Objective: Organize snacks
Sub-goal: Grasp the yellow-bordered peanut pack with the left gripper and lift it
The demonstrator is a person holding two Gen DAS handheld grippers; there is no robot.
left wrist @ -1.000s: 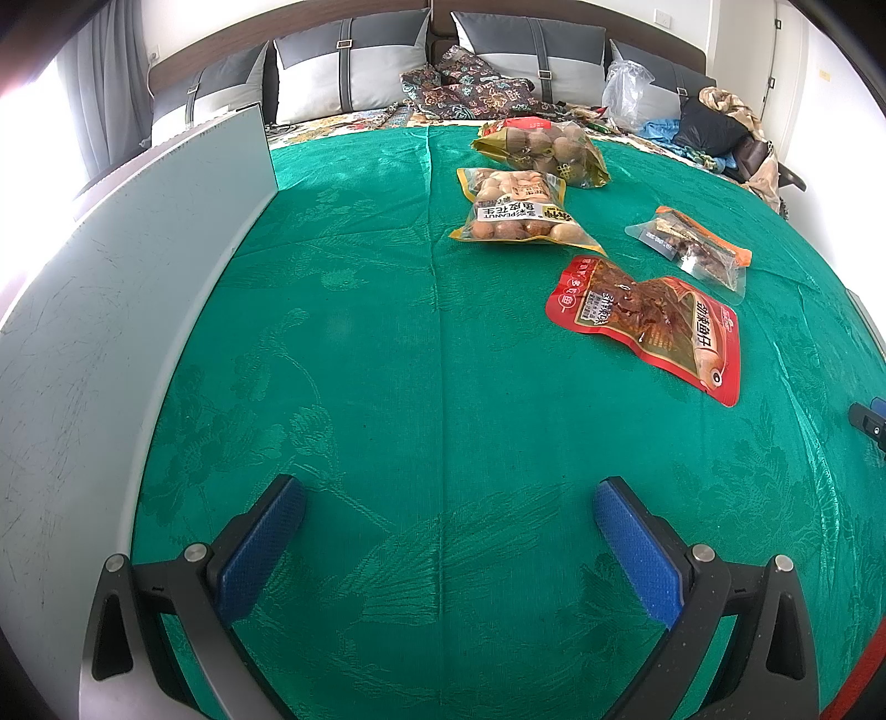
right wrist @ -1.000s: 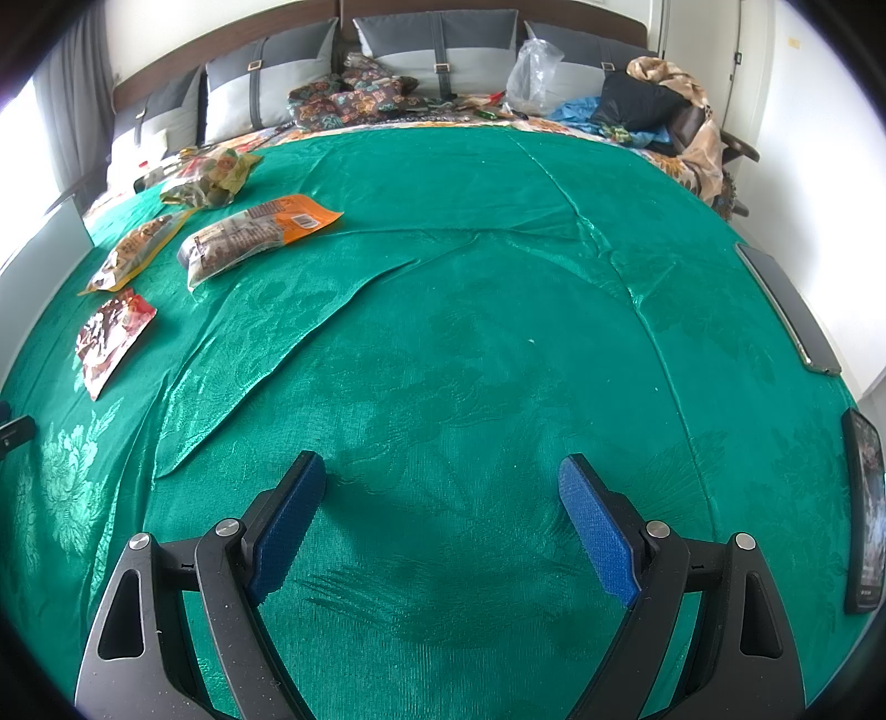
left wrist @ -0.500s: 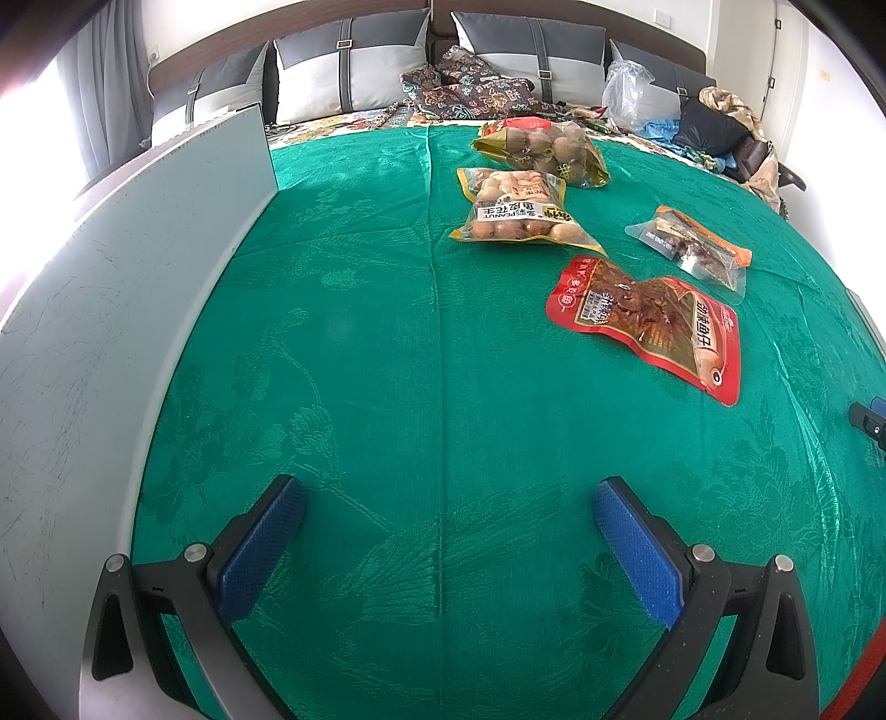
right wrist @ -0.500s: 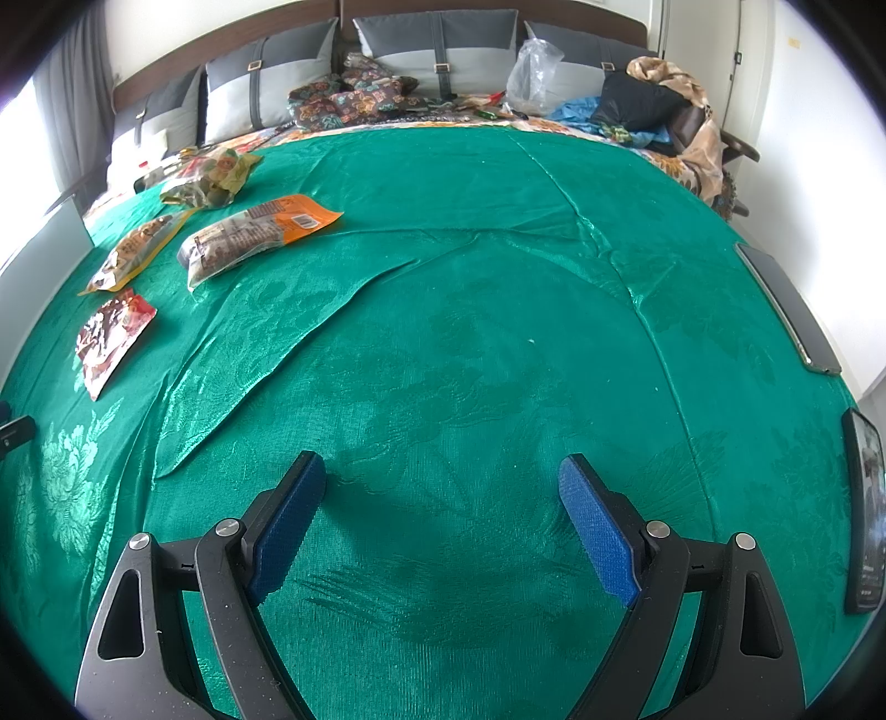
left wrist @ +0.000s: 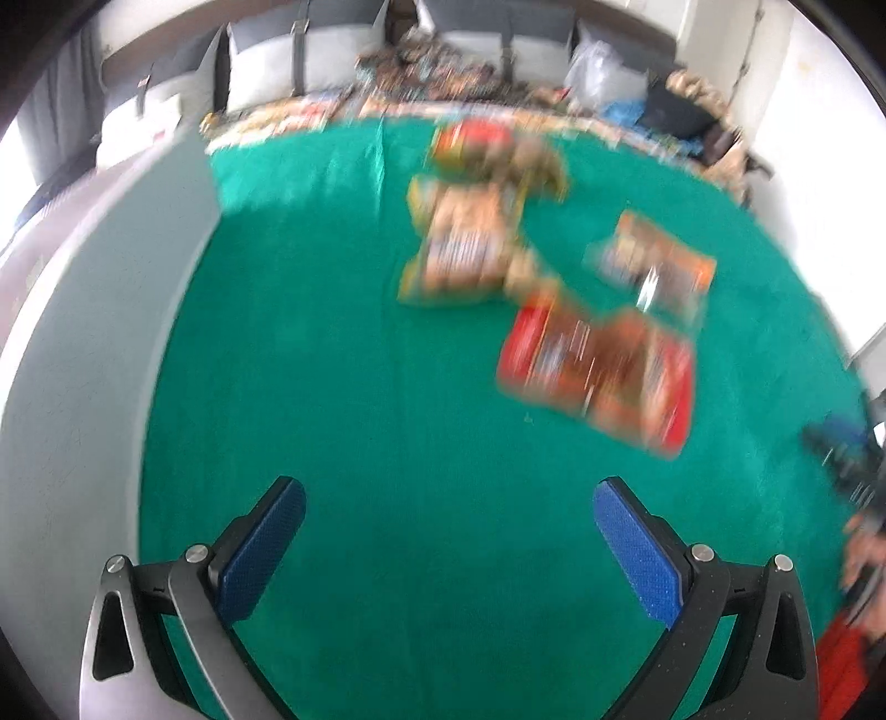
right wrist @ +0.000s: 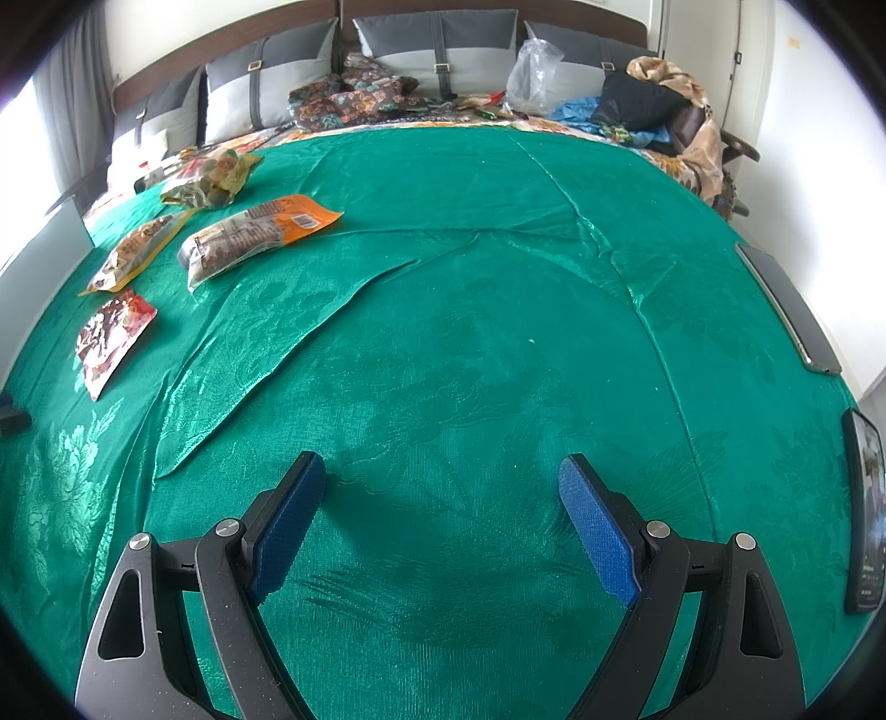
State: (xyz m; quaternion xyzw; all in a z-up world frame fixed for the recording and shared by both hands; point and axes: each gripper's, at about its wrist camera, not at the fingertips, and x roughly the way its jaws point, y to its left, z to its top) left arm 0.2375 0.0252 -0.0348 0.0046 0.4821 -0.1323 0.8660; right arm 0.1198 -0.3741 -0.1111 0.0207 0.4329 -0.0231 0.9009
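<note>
Several snack bags lie on a green cloth [right wrist: 470, 332]. The left wrist view is blurred: a red bag [left wrist: 598, 371], an orange-topped clear bag [left wrist: 653, 266], a yellow nut bag [left wrist: 465, 249] and another nut bag [left wrist: 493, 149] behind it. My left gripper [left wrist: 448, 520] is open and empty, short of the red bag. In the right wrist view the same bags sit far left: red bag [right wrist: 111, 338], orange-topped bag [right wrist: 255, 232], yellow bag [right wrist: 138, 249], far bag [right wrist: 210, 177]. My right gripper [right wrist: 443, 498] is open and empty above bare cloth.
A grey board [left wrist: 83, 343] stands along the left edge. Two dark flat devices [right wrist: 786, 310] [right wrist: 864, 509] lie on the right edge. Pillows [right wrist: 437, 39], a plastic bag [right wrist: 531, 66] and clothes [right wrist: 653, 105] are piled at the back. A fold [right wrist: 310, 332] creases the cloth.
My left gripper has moved forward and up fast, blurring its view; the bags now sit lower and larger in it. The right gripper has not moved.
</note>
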